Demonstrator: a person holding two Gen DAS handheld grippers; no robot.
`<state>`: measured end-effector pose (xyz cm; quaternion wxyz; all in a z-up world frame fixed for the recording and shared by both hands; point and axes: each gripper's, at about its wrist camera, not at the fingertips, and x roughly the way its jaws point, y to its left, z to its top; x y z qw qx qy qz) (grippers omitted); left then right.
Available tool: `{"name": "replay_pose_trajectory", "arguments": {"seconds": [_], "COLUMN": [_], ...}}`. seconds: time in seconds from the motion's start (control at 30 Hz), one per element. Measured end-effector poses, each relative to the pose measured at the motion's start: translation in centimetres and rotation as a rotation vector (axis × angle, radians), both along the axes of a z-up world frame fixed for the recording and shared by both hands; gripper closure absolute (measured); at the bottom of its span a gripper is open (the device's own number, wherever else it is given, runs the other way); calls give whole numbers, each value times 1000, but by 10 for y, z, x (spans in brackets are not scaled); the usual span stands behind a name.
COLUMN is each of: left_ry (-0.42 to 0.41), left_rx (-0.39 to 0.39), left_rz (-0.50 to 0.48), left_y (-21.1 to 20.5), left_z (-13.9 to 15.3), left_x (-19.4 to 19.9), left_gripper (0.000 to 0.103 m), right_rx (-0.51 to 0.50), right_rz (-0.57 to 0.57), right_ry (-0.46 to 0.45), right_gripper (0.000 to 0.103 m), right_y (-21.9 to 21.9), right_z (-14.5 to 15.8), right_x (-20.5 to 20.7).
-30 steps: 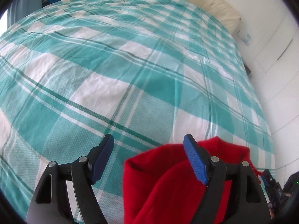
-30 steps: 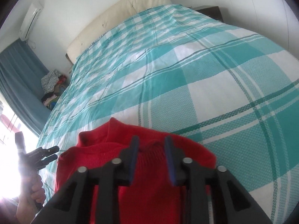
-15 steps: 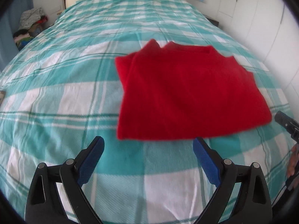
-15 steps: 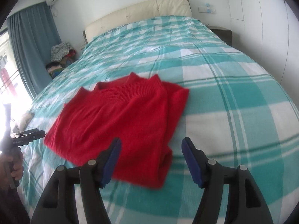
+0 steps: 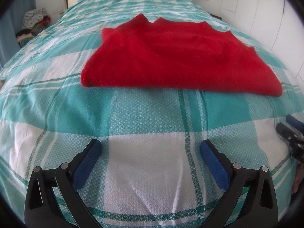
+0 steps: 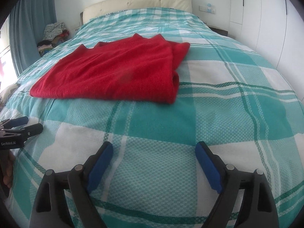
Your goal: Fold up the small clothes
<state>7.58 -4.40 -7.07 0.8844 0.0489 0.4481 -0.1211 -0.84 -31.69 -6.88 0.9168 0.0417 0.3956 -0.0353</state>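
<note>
Grippers (image 5: 151, 150) (image 6: 153, 150) level, jaws apart, empty.

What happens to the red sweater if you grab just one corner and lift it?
The sweater is soft knit lying in folded layers on the bed, so it would probably droop and unfold. Its fuzzy weave likely grips rather than slips. It looks light and cannot roll.
</note>
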Motion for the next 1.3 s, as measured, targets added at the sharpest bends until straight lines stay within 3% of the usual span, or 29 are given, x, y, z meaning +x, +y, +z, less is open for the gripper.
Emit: {"name": "replay_pose_trajectory", "arguments": {"seconds": [1.3], "left_ry": [16], "left_rx": [-11], "left_rz": [-2], "left_y": [0], "left_z": [-2], "left_x": [0], "left_gripper": [0], "right_rx": [16], "right_rz": [8], "right_ry": [-5], "right_gripper": [11], "right_y": [2], "right_z": [0], "right_x": [-1]}}
